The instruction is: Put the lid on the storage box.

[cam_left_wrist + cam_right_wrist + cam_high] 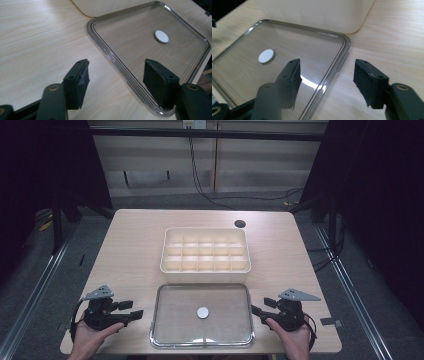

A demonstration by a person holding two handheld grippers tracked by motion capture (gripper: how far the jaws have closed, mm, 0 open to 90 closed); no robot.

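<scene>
Clear rectangular plastic lid (202,316) with rounded corners lies flat on the pale wood counter (135,245), at the near edge, just in front of the cream compartmented plastic box (205,250). Lid's far rim sits just beside the box's front wall; cannot tell if they touch. Small white round disc (202,312) at the lid's middle, probably a knob or sticker.

My left gripper (131,309) sits just off the lid's left edge, fingers (76,83) spread wide, nothing between them. In the left gripper view the near corner of the lid's rim passes under the right finger. My right gripper (259,308) is just off the lid's right edge, also wide open and empty; in the right gripper view the rim (338,65) runs up between its fingers.

Handling judgement: lid looks light, thin, stiff but with some flex, glossy and therefore slippery. Raised lip around the rim is the only real purchase. Best hold: pinch the lip at the middle of each short side, both grippers together, lifting level so it does not twist or slide out.
</scene>
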